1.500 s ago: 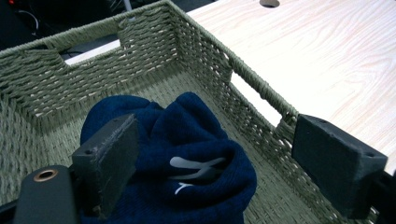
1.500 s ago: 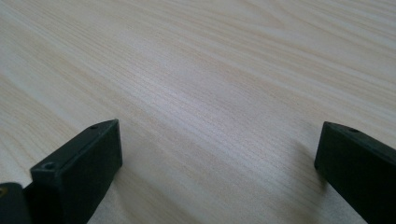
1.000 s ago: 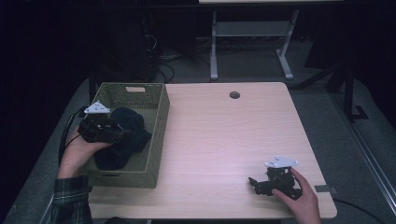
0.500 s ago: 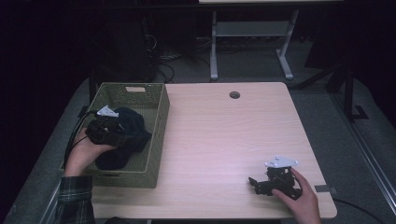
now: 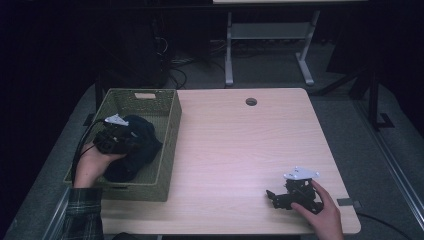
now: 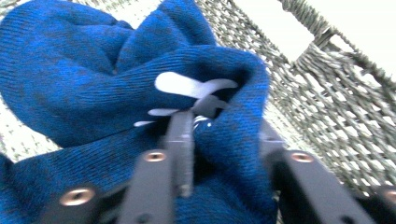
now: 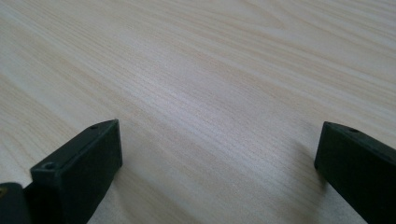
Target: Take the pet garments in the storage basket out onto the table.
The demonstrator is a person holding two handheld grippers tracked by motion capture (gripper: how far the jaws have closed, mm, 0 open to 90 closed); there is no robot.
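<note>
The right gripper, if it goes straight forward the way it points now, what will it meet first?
Probably nothing soon. The right gripper rests low on the table, jaws wide apart, pointing left toward the woven basket. Its own view shows bare wood ahead, so the basket's side wall would likely come first, though depth is unclear.

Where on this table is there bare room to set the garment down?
Bare tabletop runs from the woven basket to the right gripper, back to the cable hole. Crowded: the basket, with the blue knit garment and left gripper.
</note>
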